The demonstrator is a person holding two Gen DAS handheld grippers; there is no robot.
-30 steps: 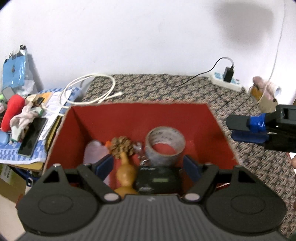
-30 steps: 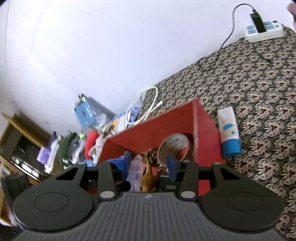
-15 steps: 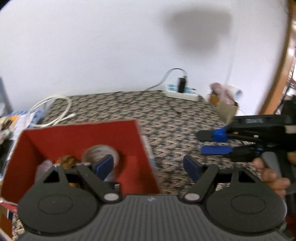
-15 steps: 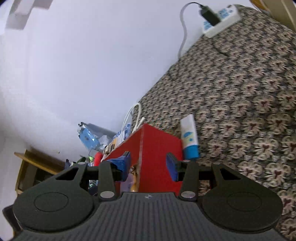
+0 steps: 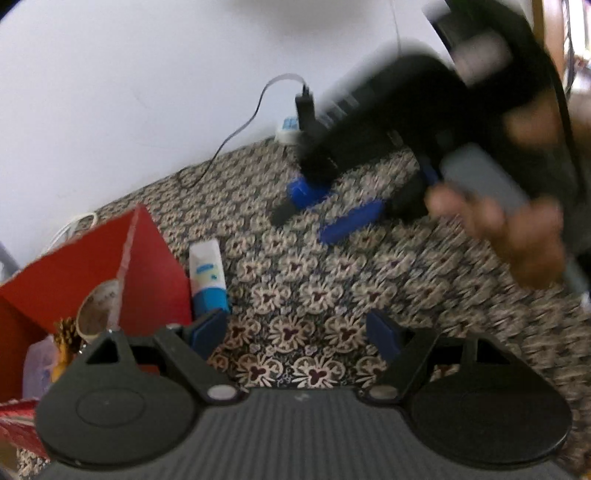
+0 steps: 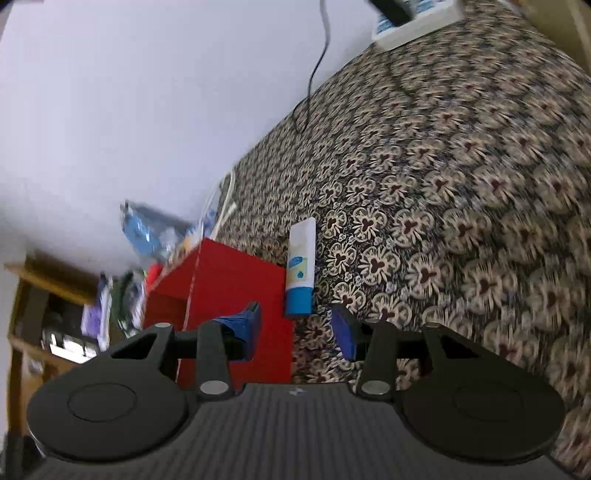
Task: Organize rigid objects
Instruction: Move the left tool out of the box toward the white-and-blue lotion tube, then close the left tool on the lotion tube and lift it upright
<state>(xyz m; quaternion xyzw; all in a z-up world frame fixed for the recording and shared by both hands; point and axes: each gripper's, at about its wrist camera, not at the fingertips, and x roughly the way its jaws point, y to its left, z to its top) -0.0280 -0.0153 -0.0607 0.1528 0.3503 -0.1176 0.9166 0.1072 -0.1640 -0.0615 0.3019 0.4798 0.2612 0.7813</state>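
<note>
Left wrist view: the left claw (image 5: 295, 332) stands spread wide at the bottom, with only the patterned counter (image 5: 369, 280) between its pads. A red box (image 5: 147, 273) sits at lower left, holding a tape roll (image 5: 98, 310). A white and blue tube (image 5: 207, 275) lies just beside the box's right wall. The right claw (image 5: 332, 210), blurred, hangs spread at upper right, gripped by a hand (image 5: 509, 229).

Right wrist view: the right claw (image 6: 299, 332) is spread and empty. The tube (image 6: 301, 269) lies at centre, against the box (image 6: 229, 288). A power strip (image 6: 413, 22) sits at the top.
</note>
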